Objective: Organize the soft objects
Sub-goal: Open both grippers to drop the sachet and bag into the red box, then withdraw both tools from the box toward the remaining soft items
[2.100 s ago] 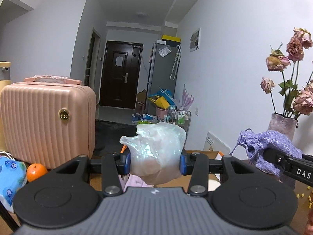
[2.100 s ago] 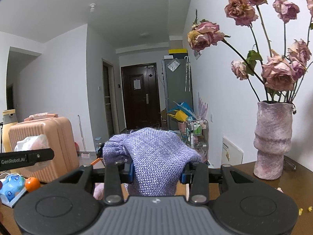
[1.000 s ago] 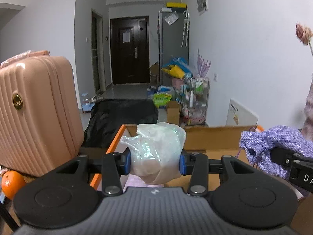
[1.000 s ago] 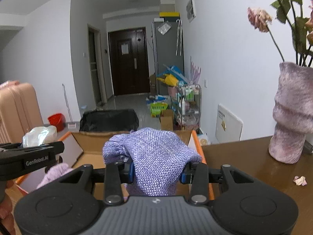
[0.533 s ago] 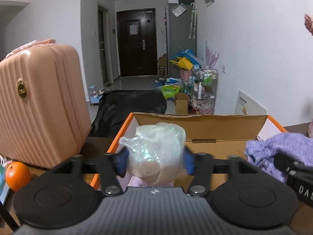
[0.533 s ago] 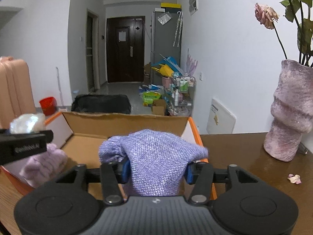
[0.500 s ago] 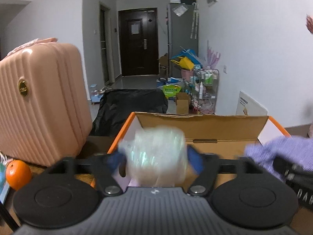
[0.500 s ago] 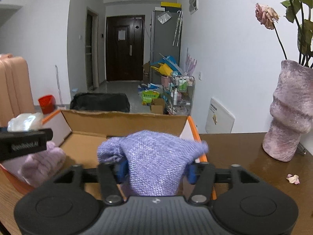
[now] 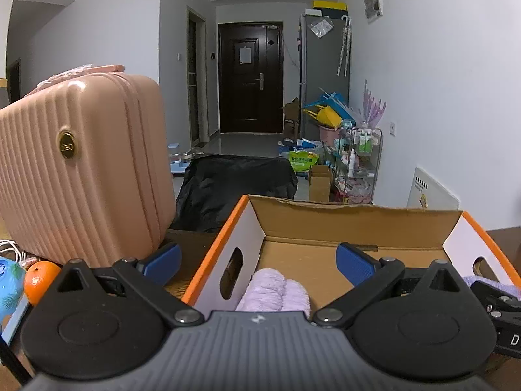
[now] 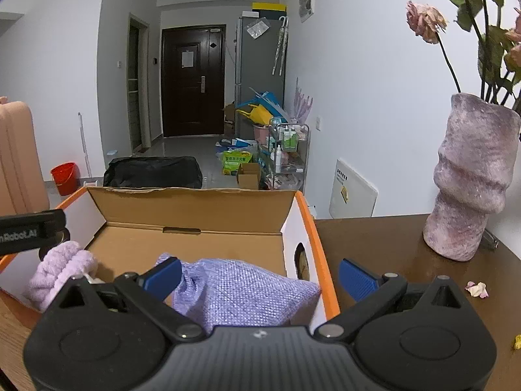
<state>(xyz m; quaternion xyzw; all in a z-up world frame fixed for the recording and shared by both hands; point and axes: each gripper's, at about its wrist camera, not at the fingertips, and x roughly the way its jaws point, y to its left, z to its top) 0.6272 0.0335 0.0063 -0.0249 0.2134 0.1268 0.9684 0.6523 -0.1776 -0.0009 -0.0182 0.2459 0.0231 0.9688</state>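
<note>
My left gripper (image 9: pixel 259 260) hovers over the orange-edged cardboard box (image 9: pixel 221 238), its jaws opening wide with nothing between them. A fluffy lilac bundle (image 9: pixel 273 293) lies in the box below it. The white plastic bundle is out of sight. My right gripper (image 10: pixel 259 278) is also opening over the box (image 10: pixel 312 228). The purple woven pouch (image 10: pixel 244 293) lies loose in the box's right corner, between the blue pads (image 10: pixel 162 277) but not pressed by them. The left gripper's finger (image 10: pixel 29 231) shows at the left edge above the lilac bundle (image 10: pixel 58 270).
A pink ribbed suitcase (image 9: pixel 81 169) stands left of the box, with an orange (image 9: pixel 40 280) beside it. A pink vase (image 10: pixel 472 179) of dried roses stands on the brown table at the right, with fallen petals (image 10: pixel 476 288) near it. A black bag (image 10: pixel 153 167) lies on the floor beyond.
Both grippers went from shut to wide open. The white plastic bundle left the left jaws and dropped from view. The purple pouch fell out of the right jaws into the box.
</note>
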